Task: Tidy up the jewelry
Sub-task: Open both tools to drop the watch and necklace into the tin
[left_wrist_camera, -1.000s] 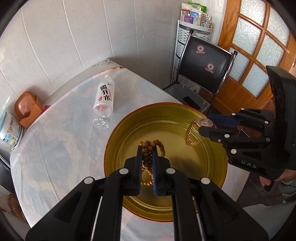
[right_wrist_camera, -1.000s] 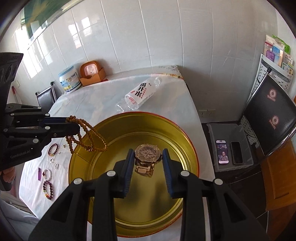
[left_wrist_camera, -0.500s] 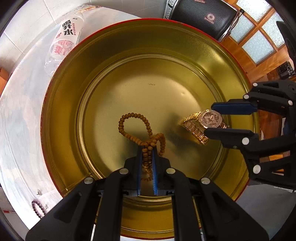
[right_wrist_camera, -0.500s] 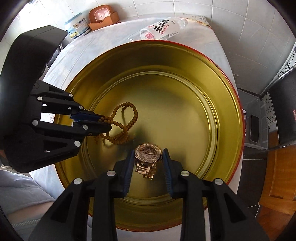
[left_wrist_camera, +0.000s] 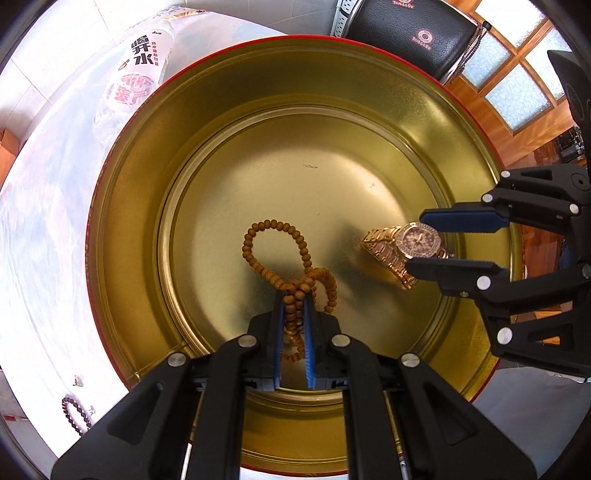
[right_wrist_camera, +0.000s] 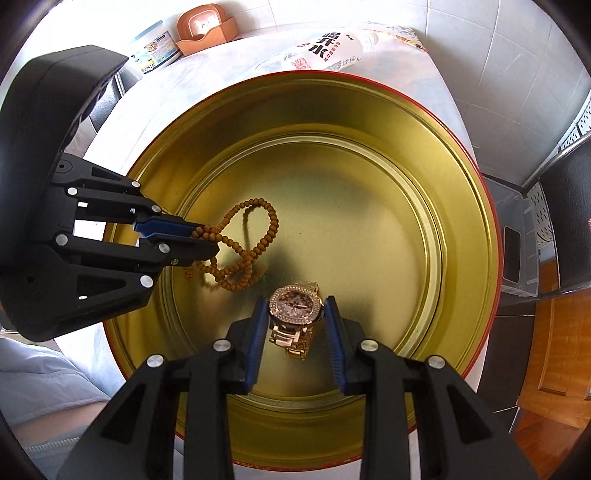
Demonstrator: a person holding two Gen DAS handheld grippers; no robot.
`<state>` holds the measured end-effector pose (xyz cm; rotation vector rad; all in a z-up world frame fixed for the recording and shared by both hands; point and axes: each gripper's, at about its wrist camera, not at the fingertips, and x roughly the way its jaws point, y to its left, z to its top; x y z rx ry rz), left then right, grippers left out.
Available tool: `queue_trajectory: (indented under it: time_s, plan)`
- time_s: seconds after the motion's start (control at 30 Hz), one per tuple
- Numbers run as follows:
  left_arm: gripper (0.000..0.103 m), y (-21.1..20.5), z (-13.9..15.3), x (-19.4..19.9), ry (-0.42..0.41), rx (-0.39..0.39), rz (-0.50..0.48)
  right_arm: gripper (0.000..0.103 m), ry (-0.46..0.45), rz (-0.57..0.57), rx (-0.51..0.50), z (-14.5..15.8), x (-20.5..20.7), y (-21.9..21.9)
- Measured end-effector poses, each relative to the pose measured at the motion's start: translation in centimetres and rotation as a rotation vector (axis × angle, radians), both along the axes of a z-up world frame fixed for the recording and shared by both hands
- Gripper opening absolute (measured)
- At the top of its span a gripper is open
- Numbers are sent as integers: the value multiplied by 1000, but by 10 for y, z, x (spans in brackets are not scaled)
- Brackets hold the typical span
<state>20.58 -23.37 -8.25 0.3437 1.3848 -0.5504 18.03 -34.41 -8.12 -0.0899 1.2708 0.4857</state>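
A round gold tin (left_wrist_camera: 229,122) (right_wrist_camera: 461,177) with a red rim fills both views. My left gripper (left_wrist_camera: 294,295) (right_wrist_camera: 207,242) is shut on a brown wooden bead strand (left_wrist_camera: 273,243) (right_wrist_camera: 251,254), whose loops lie on the tin's floor. My right gripper (right_wrist_camera: 293,306) (left_wrist_camera: 424,240) is shut on a gold jewelled watch (right_wrist_camera: 295,304) (left_wrist_camera: 417,242); the watch band (left_wrist_camera: 388,254) touches the tin floor.
A plastic water bottle (left_wrist_camera: 140,70) (right_wrist_camera: 325,48) lies on the white tablecloth behind the tin. A dark bead bracelet (left_wrist_camera: 72,411) lies on the cloth at the left. An orange box (right_wrist_camera: 205,27) and a tub (right_wrist_camera: 155,48) stand by the wall. A black chair (left_wrist_camera: 413,37) stands beyond.
Both grippers have come down from above the tin into it. The bead loops and the watch band now rest on the tin floor. Both grips are unchanged.
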Motion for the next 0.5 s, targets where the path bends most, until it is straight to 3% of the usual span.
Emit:
queue_trajectory:
  time_s: [0.1, 0.17, 0.2, 0.23, 0.3, 0.5]
  plan:
    - [11, -4, 4, -1, 6, 10, -1, 35, 2, -3, -8, 1, 1, 3]
    - [13, -7, 9, -2, 3, 23, -10, 47, -13, -2, 8, 7, 1, 4]
    - [22, -8, 12, -3, -15, 32, -11, 55, -32, -2, 14, 13, -3, 4]
    - [38, -8, 15, -5, -32, 38, -11, 58, -53, 1, 13, 17, -4, 4]
    - [52, -6, 23, -7, -66, 36, 0, 64, -85, 10, 0, 23, -8, 6]
    - [52, 0, 35, -12, -98, 25, 20, 65, -110, 20, -8, 33, -14, 8]
